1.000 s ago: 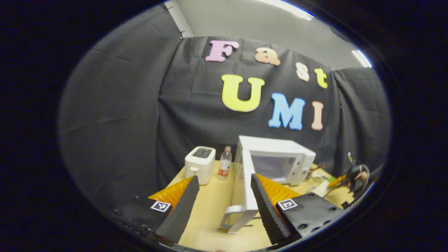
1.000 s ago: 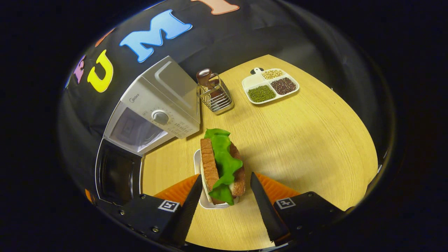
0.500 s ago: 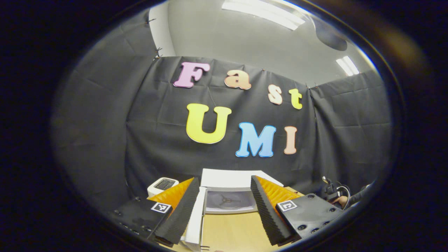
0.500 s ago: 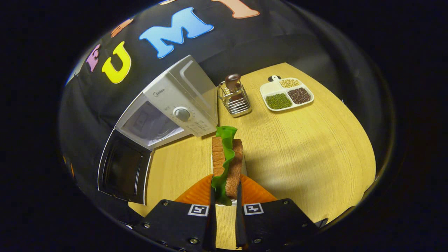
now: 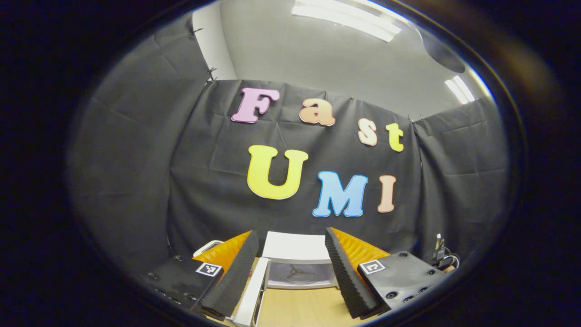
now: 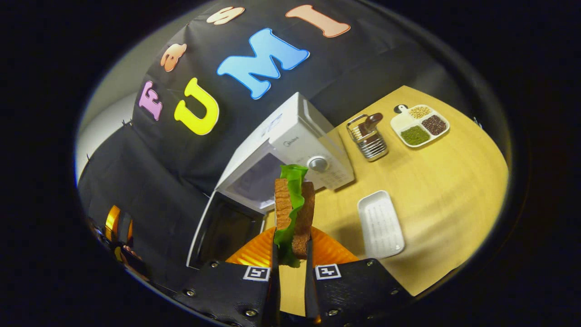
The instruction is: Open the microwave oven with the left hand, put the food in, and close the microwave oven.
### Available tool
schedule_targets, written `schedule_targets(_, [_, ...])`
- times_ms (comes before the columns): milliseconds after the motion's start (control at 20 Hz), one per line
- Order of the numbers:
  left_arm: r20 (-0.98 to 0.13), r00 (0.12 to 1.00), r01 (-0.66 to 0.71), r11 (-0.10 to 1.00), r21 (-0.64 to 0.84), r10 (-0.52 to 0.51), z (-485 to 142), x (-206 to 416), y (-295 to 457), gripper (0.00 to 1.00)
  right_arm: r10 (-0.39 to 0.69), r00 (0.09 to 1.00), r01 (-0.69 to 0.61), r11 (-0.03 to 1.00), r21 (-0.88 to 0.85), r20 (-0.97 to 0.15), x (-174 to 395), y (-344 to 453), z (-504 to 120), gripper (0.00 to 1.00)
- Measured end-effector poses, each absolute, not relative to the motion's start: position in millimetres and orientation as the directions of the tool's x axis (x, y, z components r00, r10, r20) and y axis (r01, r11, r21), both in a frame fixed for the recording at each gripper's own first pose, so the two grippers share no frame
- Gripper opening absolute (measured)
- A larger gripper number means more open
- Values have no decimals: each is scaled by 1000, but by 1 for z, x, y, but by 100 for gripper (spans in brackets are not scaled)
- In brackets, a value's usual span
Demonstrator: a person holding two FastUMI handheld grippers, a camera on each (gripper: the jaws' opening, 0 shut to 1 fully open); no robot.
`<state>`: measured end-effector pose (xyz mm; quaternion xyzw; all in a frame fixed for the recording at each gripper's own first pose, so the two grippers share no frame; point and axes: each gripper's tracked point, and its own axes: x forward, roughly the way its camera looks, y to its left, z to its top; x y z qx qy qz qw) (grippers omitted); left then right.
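right now the right hand-held gripper (image 6: pixel 290 268) pinches a sandwich (image 6: pixel 294 210) between both fingers, near its lower end. the sandwich is two slices of brown bread with a green lettuce leaf between them; it stands on edge, long axis running straight out along the fingers, leaf tip pointing away toward the microwave oven (image 6: pixel 290 145). it hangs clear above the wooden worktop (image 6: pixel 454 181).

just to the right of the sandwich, lying flat on the worktop, is a white rectangular tray (image 6: pixel 380 223) with nothing in it. beyond the sandwich the microwave oven sits with its door (image 6: pixel 225 229) swung wide to the left and its cavity exposed. farther right stands a wire basket (image 6: pixel 368 136) holding a brown item, and past it a white divided dish (image 6: pixel 420 125) with green beans, dark beans and pale beans in separate sections.

the left hand-held gripper (image 5: pixel 290 268) is spread wide, holding nothing. between its fingers, low in the left gripper view, the microwave oven (image 5: pixel 297 261) faces it with the cavity open and the door (image 5: pixel 247 297) edge-on at the left.
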<state>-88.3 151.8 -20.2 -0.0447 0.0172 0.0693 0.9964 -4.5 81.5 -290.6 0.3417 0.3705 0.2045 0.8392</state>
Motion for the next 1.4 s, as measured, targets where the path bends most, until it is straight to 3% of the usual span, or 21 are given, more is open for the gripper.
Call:
schedule_targets(200, [-44,990,-136,990,-48,134,-15,-87,155,94,615,663,-86,629,772,-427,7,123,-285,22])
schedule_targets(800, [-20,991,-132,989,-63,131,17,-78,146,94,570,752,171,318,933,-332,75,213,-321,22])
schedule_targets(1250, [-70,977,-202,979,-25,200,1,-91,174,94,370,871,267,197,943,-324,143,259,-347,22])
schedule_targets(1400, [-85,973,-218,975,-31,215,-4,-100,183,94,349,884,270,165,949,-312,161,273,-352,22])
